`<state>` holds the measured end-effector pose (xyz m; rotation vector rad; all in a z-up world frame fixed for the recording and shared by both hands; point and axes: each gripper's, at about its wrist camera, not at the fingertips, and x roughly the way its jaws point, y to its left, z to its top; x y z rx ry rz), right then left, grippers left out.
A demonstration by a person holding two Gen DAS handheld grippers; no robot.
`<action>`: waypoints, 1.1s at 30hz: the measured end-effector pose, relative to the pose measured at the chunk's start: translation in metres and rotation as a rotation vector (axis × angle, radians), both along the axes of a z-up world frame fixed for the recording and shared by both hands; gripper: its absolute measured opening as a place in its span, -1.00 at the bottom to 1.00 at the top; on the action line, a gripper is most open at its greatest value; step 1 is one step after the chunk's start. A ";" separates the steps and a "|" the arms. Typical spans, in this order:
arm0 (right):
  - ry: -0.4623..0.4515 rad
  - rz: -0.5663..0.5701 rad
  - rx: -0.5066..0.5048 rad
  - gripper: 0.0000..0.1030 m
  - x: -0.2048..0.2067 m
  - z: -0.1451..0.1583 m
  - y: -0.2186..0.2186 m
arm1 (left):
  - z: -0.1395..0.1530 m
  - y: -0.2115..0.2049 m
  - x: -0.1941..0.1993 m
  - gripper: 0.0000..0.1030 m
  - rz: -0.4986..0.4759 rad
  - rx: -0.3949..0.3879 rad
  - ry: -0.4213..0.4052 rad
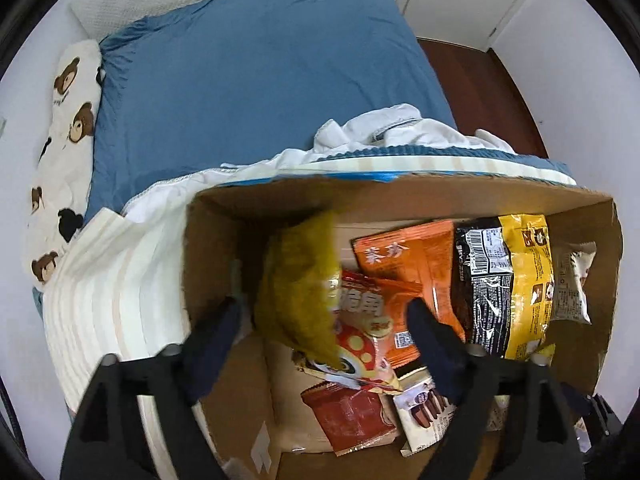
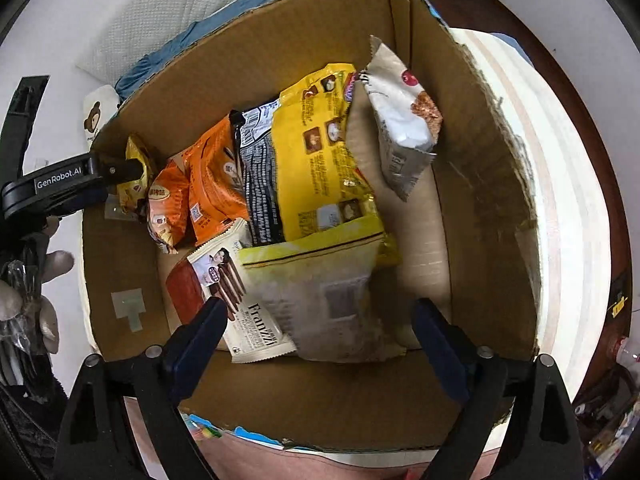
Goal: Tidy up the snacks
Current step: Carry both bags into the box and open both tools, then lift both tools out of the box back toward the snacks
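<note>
An open cardboard box (image 1: 400, 196) holds several snack packets. My left gripper (image 1: 324, 340) points down into it, jaws wide apart. A blurred yellow-green bag (image 1: 300, 280) hangs loose between the fingers, and no pad presses on it. Under it lie a red-and-white packet (image 1: 360, 336), orange packets (image 1: 408, 256) and a black-and-yellow bag (image 1: 508, 280). My right gripper (image 2: 318, 336) is open over the same box (image 2: 280, 32). A pale bag with a yellow top (image 2: 320, 292) lies between its fingers, untouched, beside a chocolate-stick packet (image 2: 248, 320). A white packet (image 2: 400, 120) leans on the far wall.
The box sits on a cream striped surface (image 1: 104, 280) against a bed with a blue sheet (image 1: 260, 92). A bear-print pillow (image 1: 64, 160) and white cloth (image 1: 380, 132) lie on the bed. A gloved hand (image 2: 24, 300) holds the left gripper. Dark floor (image 1: 480, 80) lies to the right.
</note>
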<state>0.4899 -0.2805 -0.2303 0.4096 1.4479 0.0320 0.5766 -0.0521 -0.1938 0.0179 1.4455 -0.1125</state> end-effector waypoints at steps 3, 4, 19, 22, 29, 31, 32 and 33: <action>-0.005 0.000 -0.025 0.86 0.000 0.002 0.001 | 0.003 -0.005 -0.003 0.76 -0.020 0.025 -0.008; -0.008 -0.001 -0.032 0.86 0.000 0.003 0.001 | 0.003 -0.006 -0.005 0.76 -0.024 0.020 -0.004; -0.129 0.036 -0.166 0.87 -0.022 0.044 0.011 | 0.043 -0.024 -0.080 0.76 -0.023 -0.021 -0.155; -0.171 0.044 -0.201 0.87 -0.033 0.057 0.013 | 0.052 -0.023 -0.103 0.76 -0.025 -0.021 -0.203; -0.273 0.059 -0.255 0.87 -0.071 0.090 0.021 | 0.077 -0.020 -0.163 0.76 -0.007 -0.033 -0.323; -0.301 0.060 -0.258 0.87 -0.086 0.099 0.023 | 0.086 -0.018 -0.178 0.76 -0.001 -0.041 -0.357; -0.309 0.062 -0.257 0.87 -0.091 0.102 0.024 | 0.090 -0.017 -0.186 0.76 -0.001 -0.044 -0.371; -0.323 0.066 -0.260 0.87 -0.099 0.106 0.026 | 0.095 -0.016 -0.193 0.76 0.001 -0.045 -0.384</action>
